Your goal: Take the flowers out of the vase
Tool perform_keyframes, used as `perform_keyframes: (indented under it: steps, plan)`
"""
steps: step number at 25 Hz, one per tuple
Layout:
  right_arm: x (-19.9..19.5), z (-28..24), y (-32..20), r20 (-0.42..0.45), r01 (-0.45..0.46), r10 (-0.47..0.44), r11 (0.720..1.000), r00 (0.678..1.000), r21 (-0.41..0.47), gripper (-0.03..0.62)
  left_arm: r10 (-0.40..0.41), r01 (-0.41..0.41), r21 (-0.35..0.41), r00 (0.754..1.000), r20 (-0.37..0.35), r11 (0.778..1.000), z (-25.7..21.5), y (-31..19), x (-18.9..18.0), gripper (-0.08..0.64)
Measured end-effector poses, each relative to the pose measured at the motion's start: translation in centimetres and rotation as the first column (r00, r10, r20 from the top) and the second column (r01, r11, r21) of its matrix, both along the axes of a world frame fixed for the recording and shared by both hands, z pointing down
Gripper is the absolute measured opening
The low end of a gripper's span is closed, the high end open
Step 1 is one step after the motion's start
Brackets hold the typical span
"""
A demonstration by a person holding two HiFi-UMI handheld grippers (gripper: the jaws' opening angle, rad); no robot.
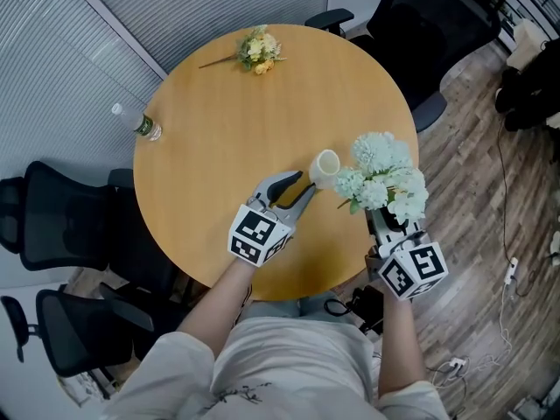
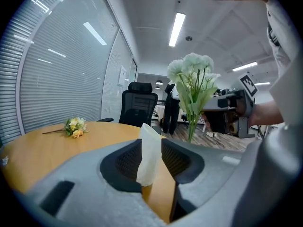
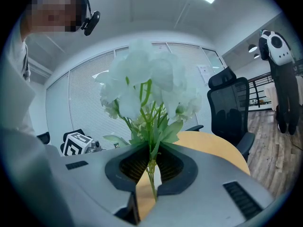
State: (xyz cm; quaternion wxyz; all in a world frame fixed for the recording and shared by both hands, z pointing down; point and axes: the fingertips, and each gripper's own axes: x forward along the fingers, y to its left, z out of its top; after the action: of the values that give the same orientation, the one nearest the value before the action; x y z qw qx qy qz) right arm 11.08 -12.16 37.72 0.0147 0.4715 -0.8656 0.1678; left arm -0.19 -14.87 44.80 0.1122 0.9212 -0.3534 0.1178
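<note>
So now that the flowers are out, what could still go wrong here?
1. The right gripper holds the flowers only by thin stems. The bunch looks top-heavy, so it might sag or slip. It is near the edge of the table, so it could land on the floor.
2. The left gripper pinches the smooth vase between its fingers. The vase may slip, or tip over when set down.

The head view looks steeply down on the table. Each gripper view sits close behind its jaws, seeing that table ahead.
</note>
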Motion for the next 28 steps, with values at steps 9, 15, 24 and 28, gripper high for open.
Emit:
perform_keyframes:
  steps: [9,15,24,28]
  plan:
    - [-0.9,-1.1,1.8,-0.016,0.025,-0.025,1.000,1.000,0.009,0.043,-0.045,0.045,0.034,0.999,-0.008,0.998,-3.1,2.1,-1.2,0.025]
    - [-1.2,-1.8,3.2,-0.018,0.031,-0.031,0.999,0.999,0.012,0.043,-0.036,0.036,0.009,0.999,-0.001,0.999,-3.5,4.3,-1.3,0.011]
    - [-1.6,-2.9,4.1,-0.025,0.054,-0.053,0.999,0.998,0.003,0.043,-0.053,0.053,0.020,0.998,-0.019,0.998,-6.3,5.8,-1.4,0.009]
    - [-1.6,-3.2,4.2,-0.026,0.050,-0.050,0.999,0.998,0.003,0.043,-0.072,0.072,-0.001,0.997,-0.035,0.997,-6.8,5.9,-1.9,0.009]
